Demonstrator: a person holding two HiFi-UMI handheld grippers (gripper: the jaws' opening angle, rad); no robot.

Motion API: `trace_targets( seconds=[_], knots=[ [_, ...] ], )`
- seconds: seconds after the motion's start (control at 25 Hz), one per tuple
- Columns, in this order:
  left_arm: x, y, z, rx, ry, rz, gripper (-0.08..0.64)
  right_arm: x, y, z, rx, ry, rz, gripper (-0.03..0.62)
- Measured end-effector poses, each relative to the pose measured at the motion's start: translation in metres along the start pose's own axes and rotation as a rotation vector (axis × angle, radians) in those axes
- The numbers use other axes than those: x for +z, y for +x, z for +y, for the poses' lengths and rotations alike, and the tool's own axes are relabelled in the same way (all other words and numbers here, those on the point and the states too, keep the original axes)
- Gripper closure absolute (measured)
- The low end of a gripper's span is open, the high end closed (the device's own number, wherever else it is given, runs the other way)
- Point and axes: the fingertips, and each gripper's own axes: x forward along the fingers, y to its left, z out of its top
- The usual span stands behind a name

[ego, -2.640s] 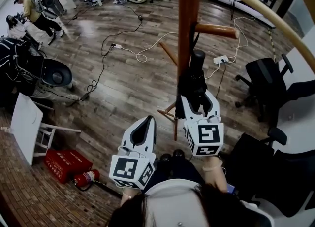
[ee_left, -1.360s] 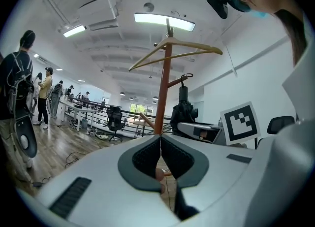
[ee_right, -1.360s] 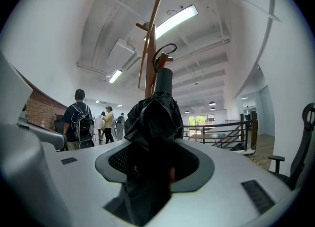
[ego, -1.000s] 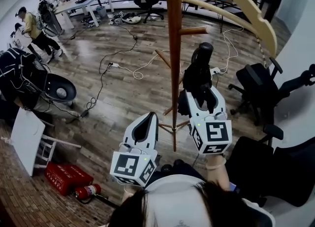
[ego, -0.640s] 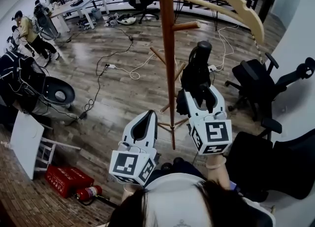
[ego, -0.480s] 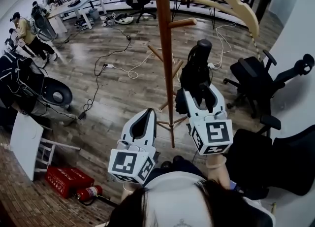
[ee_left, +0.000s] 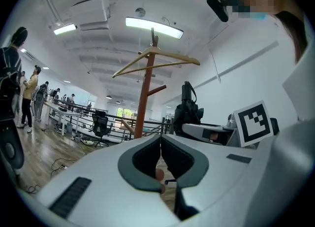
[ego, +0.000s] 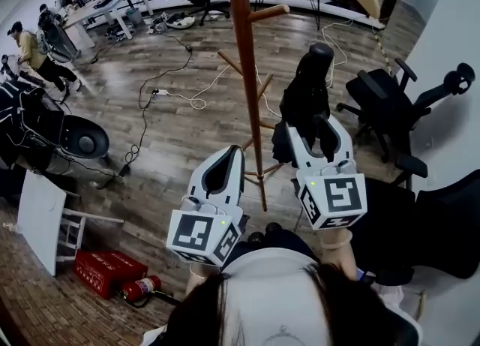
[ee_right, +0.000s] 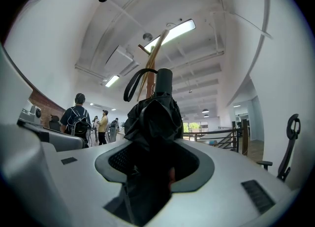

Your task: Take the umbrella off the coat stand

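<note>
The black folded umbrella stands upright between the jaws of my right gripper, which is shut on its bundled cloth. In the right gripper view the umbrella fills the middle above the right gripper, its wrist strap looping up at the left. The wooden coat stand rises just left of the umbrella, apart from it, with a hanger across its top. My left gripper is shut and holds nothing, low and left of the pole. From the left gripper the coat stand shows ahead.
Black office chairs stand to the right, with another chair close at the lower right. Cables trail over the wood floor. A white stool, a red box and a fire extinguisher lie at the left. People are far left.
The umbrella, held in my right gripper, has come away from the coat stand's pole and now sits to its right. Both grippers have drifted back from the stand.
</note>
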Motion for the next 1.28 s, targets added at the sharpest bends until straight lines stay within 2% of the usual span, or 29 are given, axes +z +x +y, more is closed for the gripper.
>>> trace_targets(
  seconds=[0.44,1.04,1.28],
  knots=[
    [0.0,-0.006,-0.008,-0.056,-0.009,0.002,0.546,0.004,-0.029,0.0,-0.059,-0.006,-0.002,0.367],
    [-0.001,-0.004,-0.029,-0.142,-0.002,0.014,0.546,-0.001,-0.056,0.006,-0.093,-0.006,0.005,0.367],
    [0.0,-0.004,-0.035,-0.145,-0.006,0.011,0.546,-0.001,-0.064,0.004,-0.1,-0.007,0.004,0.367]
  ],
)
